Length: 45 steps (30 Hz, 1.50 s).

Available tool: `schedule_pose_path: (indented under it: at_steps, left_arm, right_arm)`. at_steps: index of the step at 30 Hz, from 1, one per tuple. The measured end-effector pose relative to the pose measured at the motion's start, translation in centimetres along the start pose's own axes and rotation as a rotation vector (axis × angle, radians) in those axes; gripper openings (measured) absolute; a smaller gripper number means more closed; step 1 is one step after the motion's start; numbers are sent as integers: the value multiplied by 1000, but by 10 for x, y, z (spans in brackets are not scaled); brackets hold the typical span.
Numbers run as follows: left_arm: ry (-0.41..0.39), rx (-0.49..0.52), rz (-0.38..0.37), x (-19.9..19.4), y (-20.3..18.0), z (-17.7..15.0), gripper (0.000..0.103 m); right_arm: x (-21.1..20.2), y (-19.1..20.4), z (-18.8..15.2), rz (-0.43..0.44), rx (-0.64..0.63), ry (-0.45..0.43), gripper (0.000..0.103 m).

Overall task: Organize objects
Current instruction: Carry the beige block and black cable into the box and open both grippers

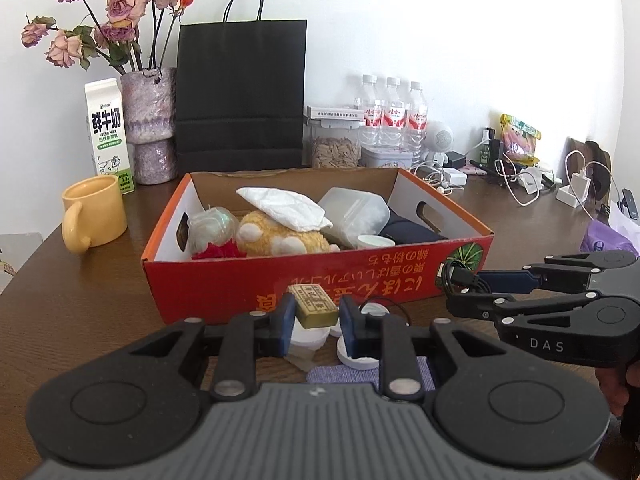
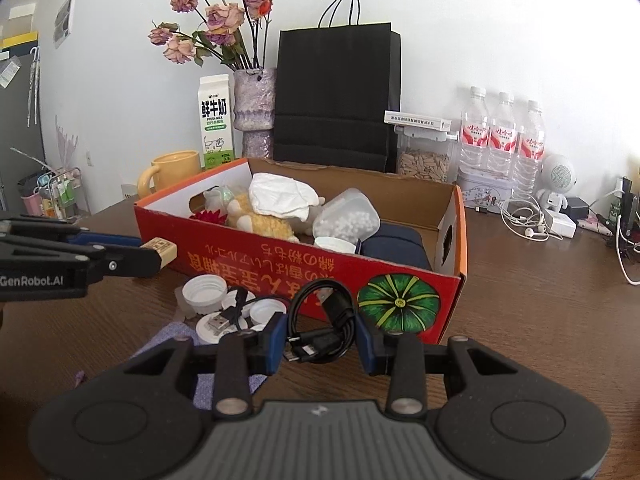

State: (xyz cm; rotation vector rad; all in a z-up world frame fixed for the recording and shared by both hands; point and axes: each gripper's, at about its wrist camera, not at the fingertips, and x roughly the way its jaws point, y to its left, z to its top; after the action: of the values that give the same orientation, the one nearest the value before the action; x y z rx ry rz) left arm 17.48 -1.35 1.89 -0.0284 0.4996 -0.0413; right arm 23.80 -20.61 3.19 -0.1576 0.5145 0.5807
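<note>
Left gripper [image 1: 315,315] pinches a small olive-tan block [image 1: 313,306] with printed label on top, pads pressed on both its sides, held clear of the table in front of the red box [image 1: 224,280]. In the right wrist view the same block [image 2: 162,251] sticks out of the left tool's tip, just beside the box's near left corner.

Right gripper [image 2: 322,338] is clamped on a coiled black cable [image 2: 320,320], the bundle squeezed between the blue pads, loop and plug sticking up against the box front [image 2: 248,256]. In the left wrist view the cable [image 1: 456,276] shows at the right tool's tip [image 1: 460,286], near the box's right front corner.

Box sits on a brown wooden table [image 1: 80,300], open top, holding a yellow plush toy [image 1: 276,236], white tissue pack [image 1: 284,208], clear plastic container [image 1: 356,212], dark navy pouch [image 1: 408,228].

On the table in front of the box: white bottle caps [image 2: 204,290], a second cable with USB plug [image 2: 222,322], a purple cloth [image 1: 344,374] under them.

Behind the box: yellow mug [image 1: 94,210], milk carton [image 1: 107,136], vase of dried roses [image 1: 150,120], black paper bag [image 1: 240,92], three water bottles [image 1: 394,114], jar of seeds [image 1: 335,148].
</note>
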Motion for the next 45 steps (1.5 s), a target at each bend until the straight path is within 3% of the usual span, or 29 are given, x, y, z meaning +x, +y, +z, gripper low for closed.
schedule_pose_path:
  at_steps: [24,45]
  left_arm:
    - [-92,-11,40,25,12,42,24]
    - [-94,-24,53,88,31,58,23]
  right_arm:
    - [26,-2,52,-21,10,-101,36]
    - [83,-35,67,-74,85,-91,36]
